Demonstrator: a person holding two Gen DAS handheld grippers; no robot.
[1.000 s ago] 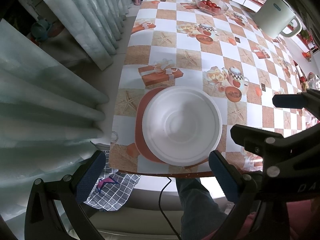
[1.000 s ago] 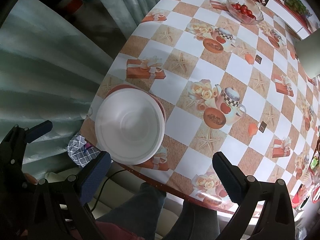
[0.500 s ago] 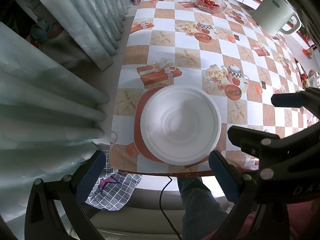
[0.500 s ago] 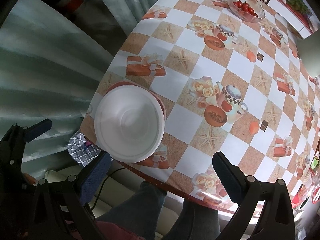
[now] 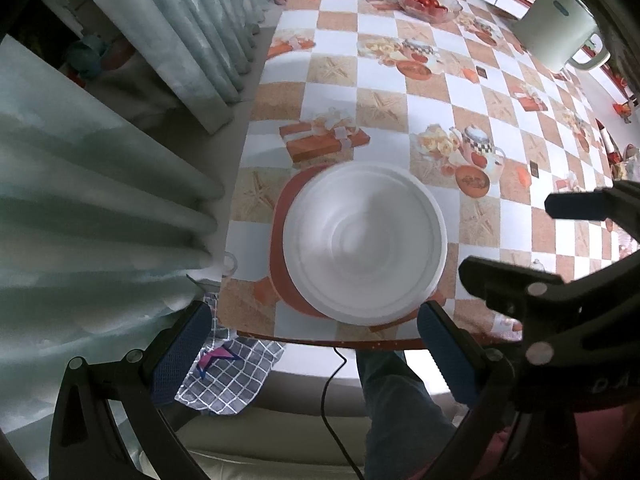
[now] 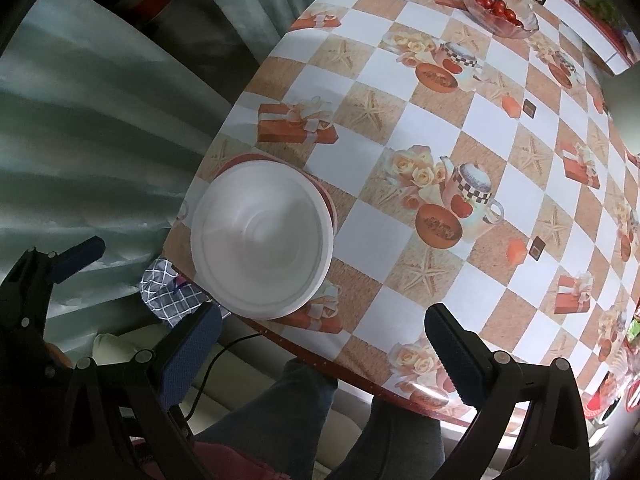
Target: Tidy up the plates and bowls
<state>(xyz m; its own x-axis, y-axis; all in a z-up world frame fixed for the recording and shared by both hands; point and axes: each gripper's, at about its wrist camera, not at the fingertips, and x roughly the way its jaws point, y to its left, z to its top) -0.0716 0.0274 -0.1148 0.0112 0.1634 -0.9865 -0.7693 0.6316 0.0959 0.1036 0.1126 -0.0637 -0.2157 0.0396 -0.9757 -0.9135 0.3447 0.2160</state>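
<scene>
Soft daylight, heavy fisheye bending at dark edges, slight motion blur throughout.

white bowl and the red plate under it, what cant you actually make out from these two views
- Red plate: both views show only a crescent of rim; the white bowl covers the rest, so its centre is hidden.
- How many dishes are stacked: left wrist view is motion-blurred, so the layers cannot be counted.
- White jug: cut off by the left wrist view's edge.
- Left tool and right tool: both open, holding nothing.
</scene>
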